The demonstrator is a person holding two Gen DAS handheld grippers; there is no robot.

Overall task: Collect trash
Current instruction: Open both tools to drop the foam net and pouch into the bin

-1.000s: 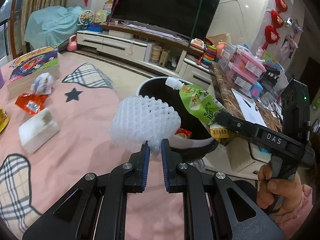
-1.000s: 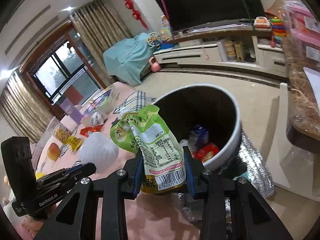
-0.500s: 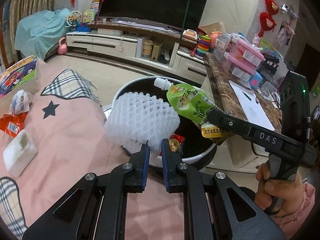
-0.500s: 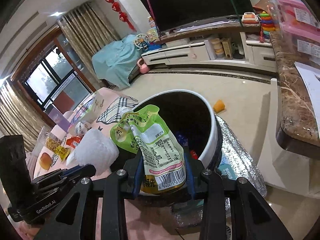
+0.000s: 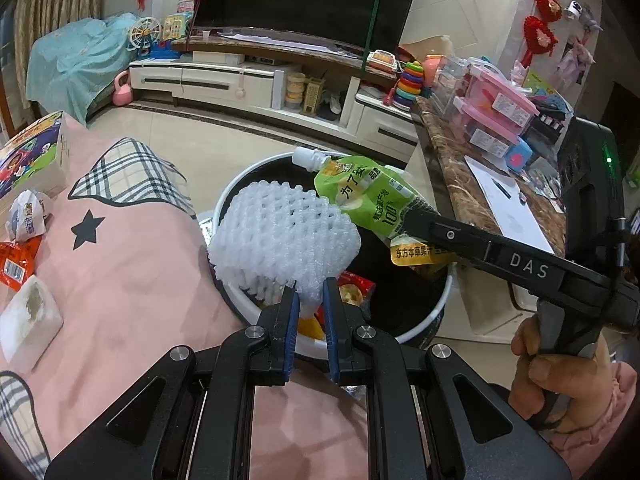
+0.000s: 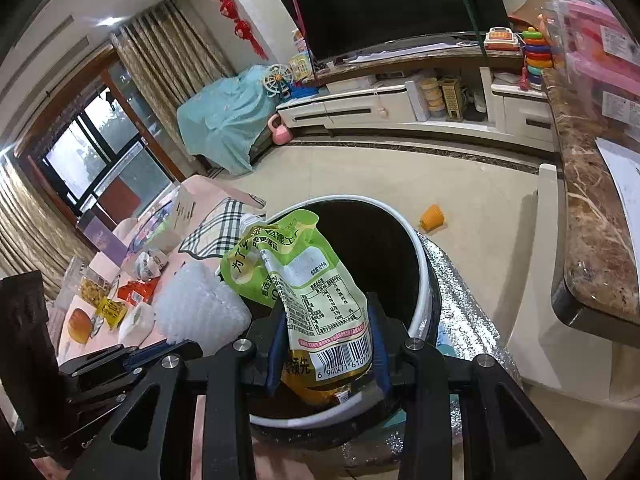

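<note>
- The foam net [image 5: 280, 236] is hiding part of the bin [image 5: 424, 320] – its near rim.
- The juice pouch [image 6: 316, 296] is covering the bin's inside.
- The storybook [image 5: 32, 152] is getting cut off by the left edge.

One foam net [image 5: 282, 240], one green pouch [image 5: 370, 202], one bin [image 5: 438, 312], two grippers [image 5: 308, 300] [image 6: 326, 342].
</note>
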